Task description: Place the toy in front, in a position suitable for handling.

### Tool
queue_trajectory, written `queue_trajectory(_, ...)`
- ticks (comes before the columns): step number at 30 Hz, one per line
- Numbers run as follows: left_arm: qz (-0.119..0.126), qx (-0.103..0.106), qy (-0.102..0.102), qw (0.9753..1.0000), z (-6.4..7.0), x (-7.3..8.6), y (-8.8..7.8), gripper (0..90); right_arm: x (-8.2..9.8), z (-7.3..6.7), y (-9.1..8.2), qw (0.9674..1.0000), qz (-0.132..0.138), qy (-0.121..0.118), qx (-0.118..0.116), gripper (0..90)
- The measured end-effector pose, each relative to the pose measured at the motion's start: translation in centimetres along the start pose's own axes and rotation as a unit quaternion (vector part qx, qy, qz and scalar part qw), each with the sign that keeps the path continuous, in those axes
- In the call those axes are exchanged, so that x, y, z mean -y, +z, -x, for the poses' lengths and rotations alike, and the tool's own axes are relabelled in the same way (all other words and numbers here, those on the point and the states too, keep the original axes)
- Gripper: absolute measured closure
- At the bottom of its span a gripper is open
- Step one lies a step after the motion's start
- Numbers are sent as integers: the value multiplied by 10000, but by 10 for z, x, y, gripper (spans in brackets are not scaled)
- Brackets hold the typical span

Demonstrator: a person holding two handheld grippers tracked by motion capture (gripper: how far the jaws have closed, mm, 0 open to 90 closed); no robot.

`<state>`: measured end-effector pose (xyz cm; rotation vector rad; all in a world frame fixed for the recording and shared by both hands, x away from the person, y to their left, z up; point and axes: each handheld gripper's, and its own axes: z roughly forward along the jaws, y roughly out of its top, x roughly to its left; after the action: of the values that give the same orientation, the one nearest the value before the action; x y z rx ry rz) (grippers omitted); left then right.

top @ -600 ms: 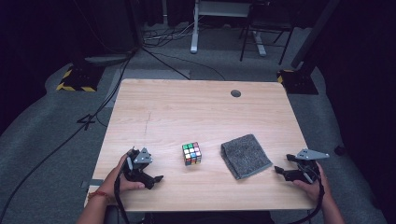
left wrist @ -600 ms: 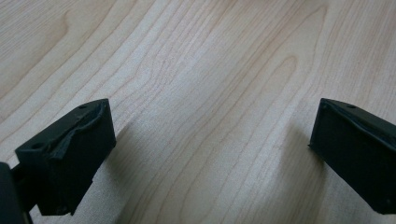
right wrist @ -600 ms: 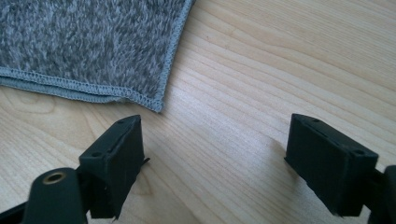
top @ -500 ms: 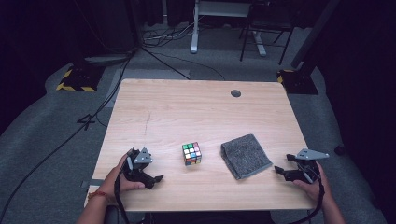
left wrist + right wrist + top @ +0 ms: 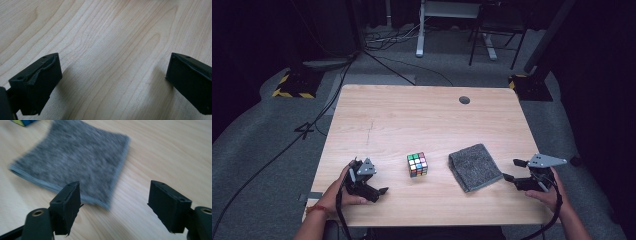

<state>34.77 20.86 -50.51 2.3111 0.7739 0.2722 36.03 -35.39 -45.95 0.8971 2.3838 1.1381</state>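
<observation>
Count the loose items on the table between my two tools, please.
2: a puzzle cube near the table's middle front, and a folded grey cloth just right of it, close ahead of the right tool. Nothing seems hidden.

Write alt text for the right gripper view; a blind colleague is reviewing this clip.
A folded grey cloth lies flat on a light wooden table, just ahead of the open right gripper, whose two black jaws stand wide apart with nothing between them. A corner of a colourful puzzle cube peeks in at the top left.
</observation>
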Motion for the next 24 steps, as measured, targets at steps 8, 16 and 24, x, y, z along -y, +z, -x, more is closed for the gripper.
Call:
queue_trajectory(8,4,-10,5,10000,1,0,0,8,-41,-29,30,9973,-138,-558,-455,301)
queue_trajectory(16,4,-8,4,10000,1,0,0,7,-47,-51,77,9904,-705,-943,-731,327)
queue_trajectory(24,1,-12,11,10000,1,0,0,6,-38,-52,96,9896,-707,-790,-968,332)
